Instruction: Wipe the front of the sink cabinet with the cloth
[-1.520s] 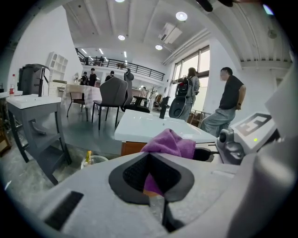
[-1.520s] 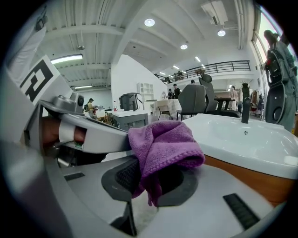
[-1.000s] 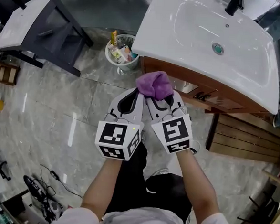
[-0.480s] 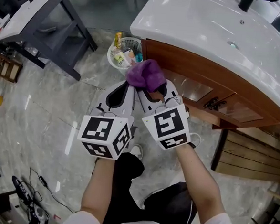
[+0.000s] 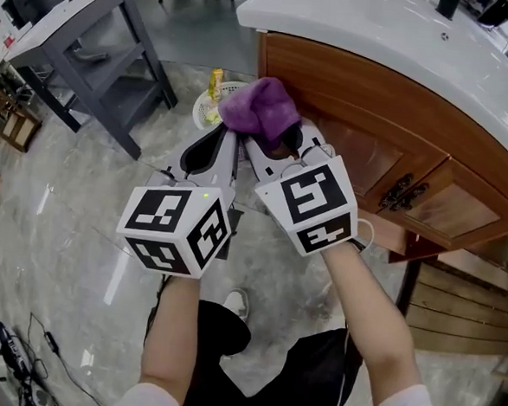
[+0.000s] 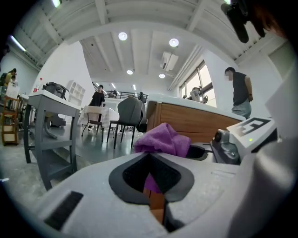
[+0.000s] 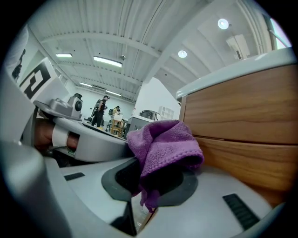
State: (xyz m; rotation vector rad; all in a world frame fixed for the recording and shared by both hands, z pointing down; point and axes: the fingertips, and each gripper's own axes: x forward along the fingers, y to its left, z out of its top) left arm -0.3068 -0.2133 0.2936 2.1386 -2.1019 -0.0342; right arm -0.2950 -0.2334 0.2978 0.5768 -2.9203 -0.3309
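Observation:
A crumpled purple cloth (image 5: 259, 107) is bunched over the tips of both grippers, which are held side by side. My right gripper (image 5: 280, 143) is shut on the cloth (image 7: 163, 144), with a fold hanging down between its jaws. My left gripper (image 5: 226, 139) is also shut, and a bit of cloth (image 6: 163, 139) shows pinched in its gap. The cloth sits at the upper left corner of the brown wooden cabinet front (image 5: 373, 119), right beside the wood (image 7: 242, 116); whether it touches is hard to tell. The white sink top (image 5: 404, 35) overhangs above.
A dark metal handle (image 5: 402, 193) sits on the cabinet door to the right. A white bin with bottles (image 5: 211, 95) stands on the floor by the cabinet's left corner. Further left is a grey table (image 5: 99, 65). Wooden slats (image 5: 463, 317) lie at lower right. A person (image 6: 240, 95) stands in the background.
Both grippers, still holding the cloth, have moved forward and up to the cabinet's upper left corner. The head view has dropped lower, so the cabinet front now shows broadly.

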